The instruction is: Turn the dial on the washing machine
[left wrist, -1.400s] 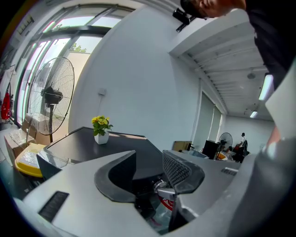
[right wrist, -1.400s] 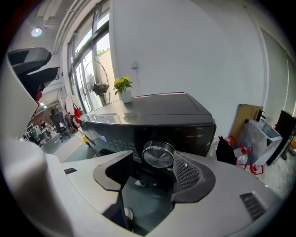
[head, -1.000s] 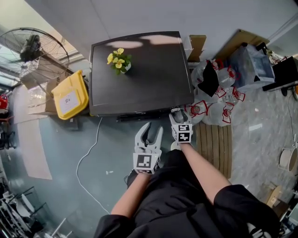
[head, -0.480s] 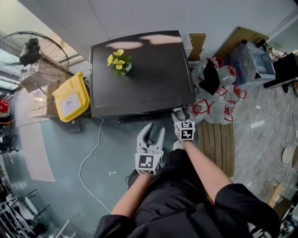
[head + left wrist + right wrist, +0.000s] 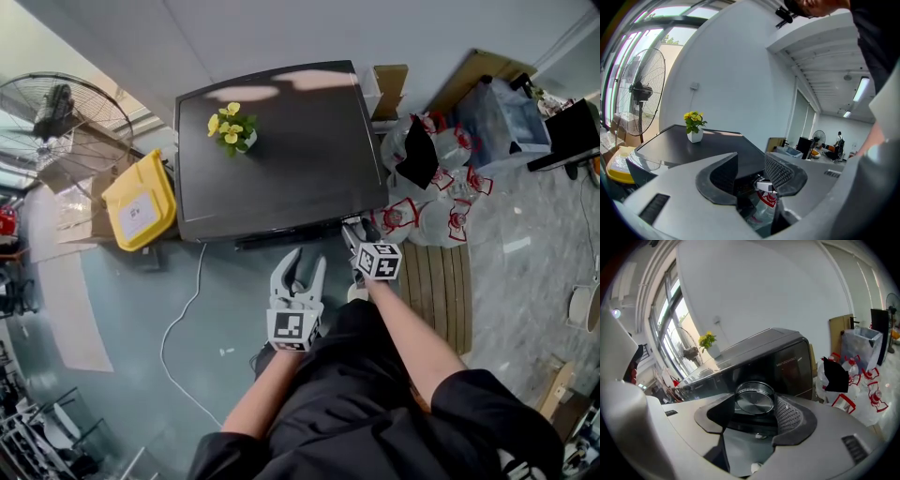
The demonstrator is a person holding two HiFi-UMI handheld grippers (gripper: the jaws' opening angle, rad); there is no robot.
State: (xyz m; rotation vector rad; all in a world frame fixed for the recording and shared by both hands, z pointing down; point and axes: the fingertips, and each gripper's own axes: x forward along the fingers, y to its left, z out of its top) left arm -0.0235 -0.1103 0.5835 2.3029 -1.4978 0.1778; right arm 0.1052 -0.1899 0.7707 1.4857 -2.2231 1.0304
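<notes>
Item: front-loading washing machine (image 5: pixel 281 150), dark glossy casing, standing against the wall; a small pot of yellow flowers (image 5: pixel 232 124) sits on its top, towards the rear left corner, well clear of the controls. Task's thing: round metal-faced dial (image 5: pixel 754 399), set in the front control panel near the machine's right-hand end, below the top's front edge. Right tongs (image 5: pixel 356 231) – extended to the panel and closed about the dial, one pad against each side of its rim. This grip looks chosen so that a roll of the wrist turns the knob; the marker cube sits tilted in the head view, which fits a turn under way. Left tongs (image 5: pixel 307 258) – parted, nothing between them, held back from the machine front over the floor; probably kept out of the way, since the job needs one hand only. Surroundings: yellow bin (image 5: pixel 141 200) and a standing fan (image 5: pixel 66 112) to the machine's left, filled plastic bags (image 5: pixel 427 211) to its right, a white cable (image 5: pixel 183 309) trailing across the floor.
</notes>
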